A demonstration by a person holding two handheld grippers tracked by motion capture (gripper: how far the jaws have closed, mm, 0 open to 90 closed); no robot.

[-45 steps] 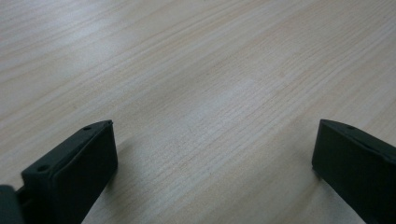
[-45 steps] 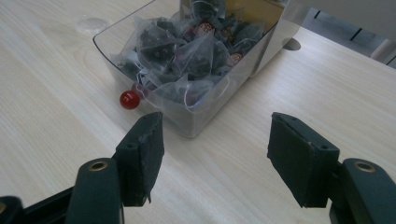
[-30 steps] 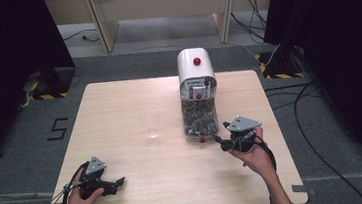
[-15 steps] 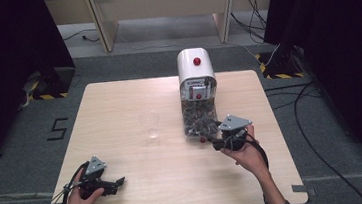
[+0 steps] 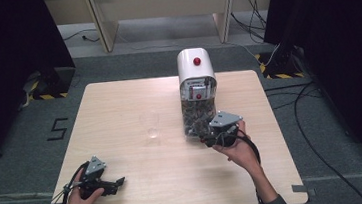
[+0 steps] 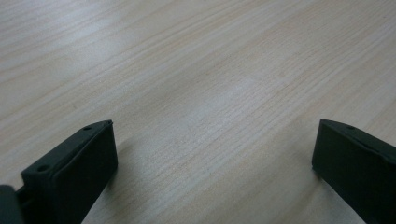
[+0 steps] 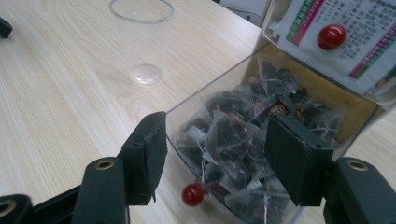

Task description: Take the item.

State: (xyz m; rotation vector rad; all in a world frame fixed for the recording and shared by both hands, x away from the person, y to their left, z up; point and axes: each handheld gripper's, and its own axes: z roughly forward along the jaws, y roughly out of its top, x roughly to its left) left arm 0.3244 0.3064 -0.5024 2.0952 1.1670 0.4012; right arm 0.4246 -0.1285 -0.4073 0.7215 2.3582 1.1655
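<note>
Down at the near left corner of the desk [image 5: 118,95], the left gripper [image 5: 107,184] lies low in the person's hand, its jaws spread wide over bare wood with nothing between them, as its own view confirms. It sits well apart from everything else.

Toward the middle of the desk stands a clear plastic cup [image 5: 150,124], upright and apparently empty (its rim and base are all that catch the light). It is just left of the dispenser.

Next comes the dispenser [image 5: 195,69], a white-topped unit with a red knob, standing near the far edge, its long axis running from there toward the person. Its clear bin [image 7: 261,154] is packed with pyramid tea bags [image 7: 224,135] holding dark contents.

The right gripper [image 7: 215,154] is by far the nearer one: in its own view the bin's near end lies straight ahead, between the two jaws, which stand open to about the bin's width and hold nothing. A small red knob [image 7: 192,194] sits low at the bin's front, just below the line between the jaws; I judge the coming move turns on reaching it or the bin's end.
</note>
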